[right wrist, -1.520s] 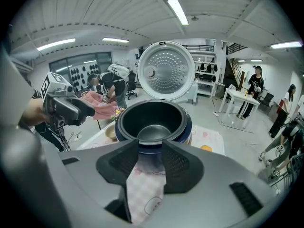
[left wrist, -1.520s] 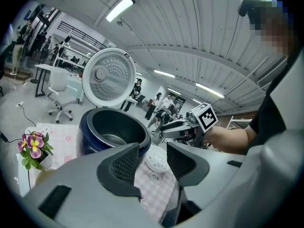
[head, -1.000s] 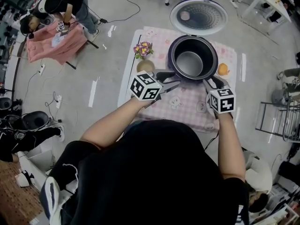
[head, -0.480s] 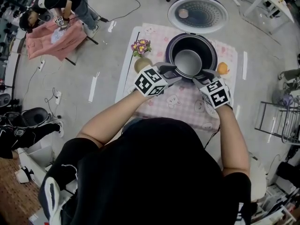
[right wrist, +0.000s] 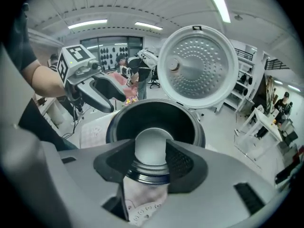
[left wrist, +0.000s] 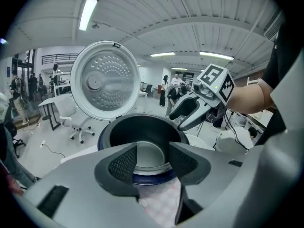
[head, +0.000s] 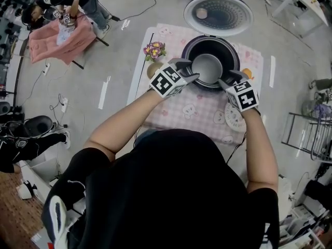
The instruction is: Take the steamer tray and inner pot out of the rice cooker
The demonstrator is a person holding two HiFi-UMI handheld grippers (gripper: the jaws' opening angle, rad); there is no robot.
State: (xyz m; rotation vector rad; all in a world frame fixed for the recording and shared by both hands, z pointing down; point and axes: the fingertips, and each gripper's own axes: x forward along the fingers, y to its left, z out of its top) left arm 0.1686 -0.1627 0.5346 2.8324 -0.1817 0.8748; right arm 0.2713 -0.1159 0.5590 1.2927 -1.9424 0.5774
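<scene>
The left gripper [head: 189, 70] is covering the near-left rim of the rice cooker [head: 231, 53], and its marker cube is hiding most of the vase [head: 151, 69] left of the cooker. The right gripper [head: 226, 81] is overlapping the near-right rim and part of an orange thing [head: 248, 74] right of the cooker, too small to name. Both grippers' jaws have just been opening. In each gripper view they are standing apart and blocking the cooker's nearest rim, and whether they are touching it cannot be told. The person's dark top [head: 171, 191] is hiding the checked cloth [head: 202, 110] nearer than the cooker.
</scene>
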